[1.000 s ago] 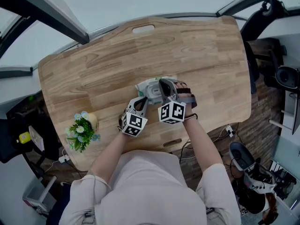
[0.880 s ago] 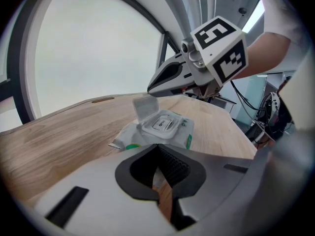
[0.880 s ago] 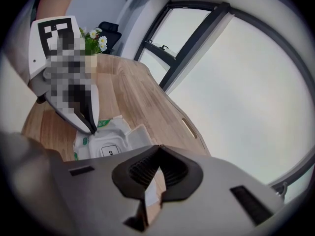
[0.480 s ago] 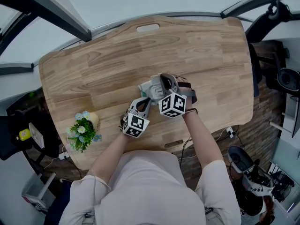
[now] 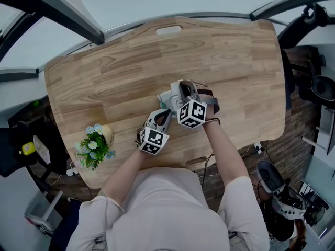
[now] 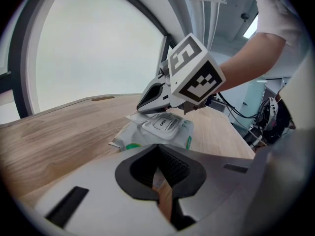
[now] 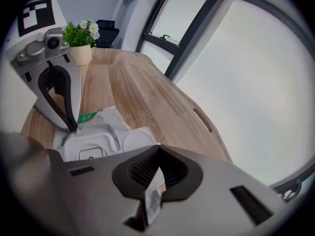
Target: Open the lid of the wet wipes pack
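The wet wipes pack (image 5: 166,99) lies on the wooden table (image 5: 104,72), mostly covered by both grippers. Its white lid (image 6: 165,124) carries an "OPEN" label and lies flat; a rounded white flap (image 7: 135,141) adjoins it. My left gripper (image 5: 163,112) is shut, and its tips (image 7: 74,128) rest on the pack's edge beside a green label. My right gripper (image 6: 139,108) is shut and points steeply down over the pack's far end. A pale strip shows in the gap behind its jaws in the right gripper view; whether it is held is unclear.
A small pot of flowers (image 5: 94,145) stands near the table's front left corner. A handle slot (image 5: 168,30) is cut at the table's far edge. Cables and a chair base (image 5: 277,187) lie on the floor to the right.
My right gripper has sunk lower over the pack's far end. The left gripper and the pack have stayed where they were.
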Tool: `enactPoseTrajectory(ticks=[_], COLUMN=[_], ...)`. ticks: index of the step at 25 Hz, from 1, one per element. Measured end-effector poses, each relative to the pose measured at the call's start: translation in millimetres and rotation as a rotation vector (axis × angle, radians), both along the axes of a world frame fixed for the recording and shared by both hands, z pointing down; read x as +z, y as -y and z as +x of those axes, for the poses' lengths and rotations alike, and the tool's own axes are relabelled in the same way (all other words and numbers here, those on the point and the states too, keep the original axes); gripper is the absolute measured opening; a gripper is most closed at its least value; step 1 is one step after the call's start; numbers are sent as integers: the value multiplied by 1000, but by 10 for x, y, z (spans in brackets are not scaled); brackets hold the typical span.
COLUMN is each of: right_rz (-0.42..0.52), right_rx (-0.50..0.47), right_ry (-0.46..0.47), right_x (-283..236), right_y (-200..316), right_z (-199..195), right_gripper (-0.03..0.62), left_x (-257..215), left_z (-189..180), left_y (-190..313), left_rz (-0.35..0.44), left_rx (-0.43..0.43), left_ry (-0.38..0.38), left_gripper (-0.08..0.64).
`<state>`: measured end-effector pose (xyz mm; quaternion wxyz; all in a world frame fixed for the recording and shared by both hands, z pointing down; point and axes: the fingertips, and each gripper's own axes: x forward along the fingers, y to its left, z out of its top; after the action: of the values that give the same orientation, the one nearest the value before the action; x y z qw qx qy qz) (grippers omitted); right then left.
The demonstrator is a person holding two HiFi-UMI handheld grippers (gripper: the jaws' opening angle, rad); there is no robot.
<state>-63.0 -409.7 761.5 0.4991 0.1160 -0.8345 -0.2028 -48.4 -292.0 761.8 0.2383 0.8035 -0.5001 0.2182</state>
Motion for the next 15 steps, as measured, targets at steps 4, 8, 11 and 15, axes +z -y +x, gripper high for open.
enactPoseTrajectory(ticks=[4, 8, 11, 15], right_rz=[2, 3, 4, 19], right_rx=[-12, 5, 39, 86], right_ry=[-8, -3, 34, 113], right_x=[11, -2, -92, -348], right_y=[1, 15, 16, 34], right_z=[-30, -23, -28, -19], right_gripper=[6, 6, 6, 6], left_x=[2, 8, 2, -99], left_z=[-5, -8, -23, -38], left_y=[-3, 4, -14, -29], left_rz=[1, -3, -16, -4], left_rx=[2, -1, -1, -7], left_ry=[0, -22, -38, -33], left_gripper=[20, 20, 21, 20])
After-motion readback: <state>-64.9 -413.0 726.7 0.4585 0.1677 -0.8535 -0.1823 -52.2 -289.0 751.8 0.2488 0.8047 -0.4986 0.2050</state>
